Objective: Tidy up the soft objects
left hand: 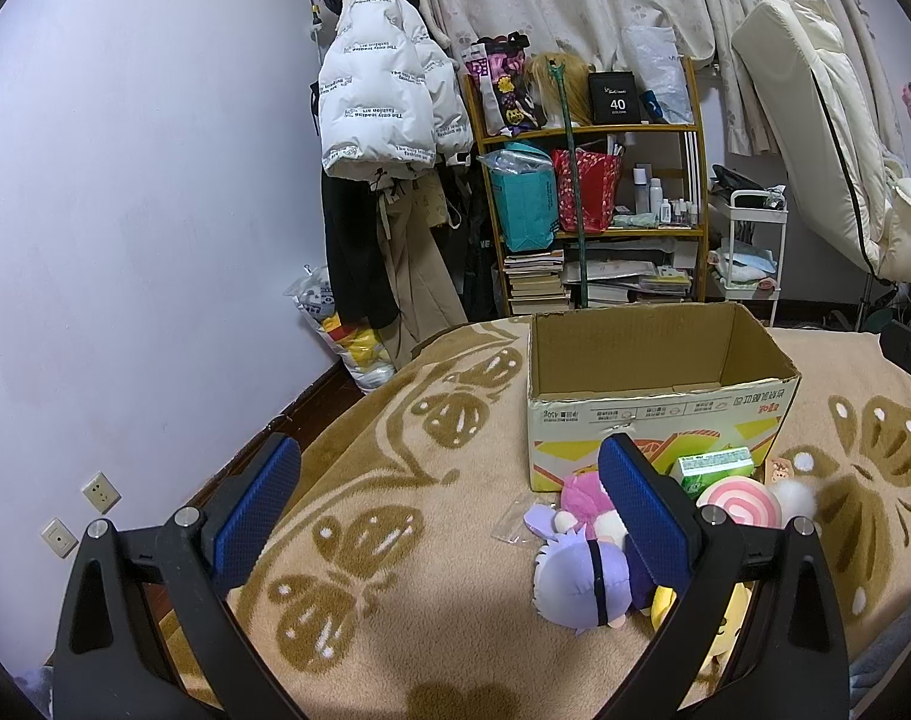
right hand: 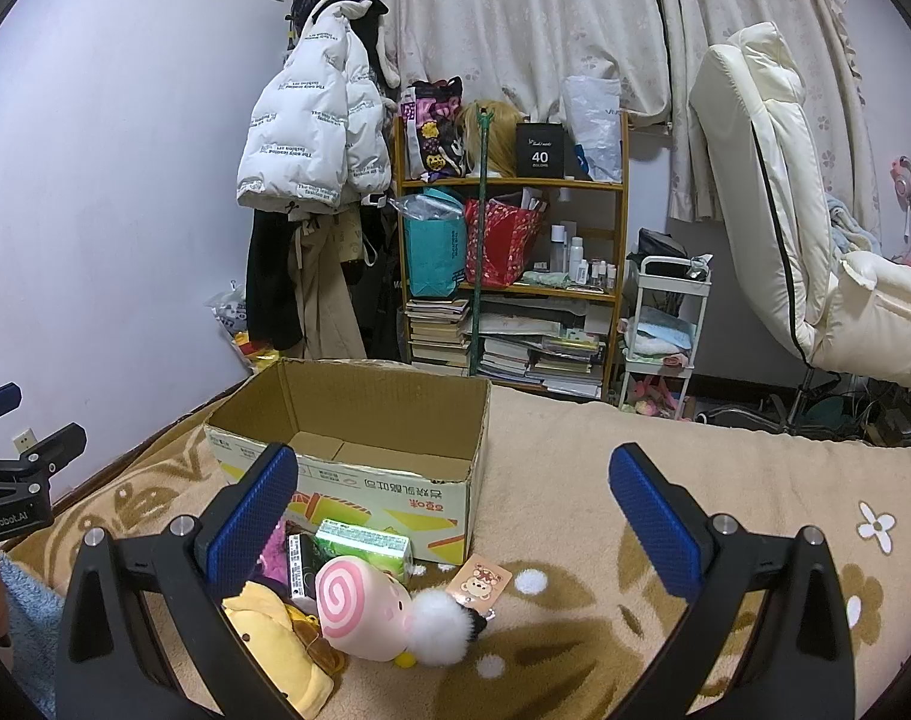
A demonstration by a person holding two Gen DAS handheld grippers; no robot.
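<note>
An open cardboard box [left hand: 659,402] [right hand: 359,420] stands on the beige blanket, with nothing showing inside. Before it lies a heap of soft toys: a purple-haired doll [left hand: 581,582], a pink plush [left hand: 581,495], a pink swirl roll toy [right hand: 359,606] [left hand: 740,504], a white pompom [right hand: 437,630], a yellow plush [right hand: 275,642] and a green carton-shaped item [right hand: 365,540] [left hand: 716,465]. My left gripper [left hand: 449,492] hovers open left of the heap, its right finger over the doll. My right gripper [right hand: 455,492] is open above the pompom and a small card [right hand: 476,585], holding nothing.
Behind the bed stand a wooden shelf [right hand: 515,276] with bags and books, a coat rack with a white puffer jacket [left hand: 383,90], a white trolley [right hand: 665,324] and a cream recliner chair [right hand: 785,228]. The other gripper's body [right hand: 17,480] shows at the left edge of the right wrist view.
</note>
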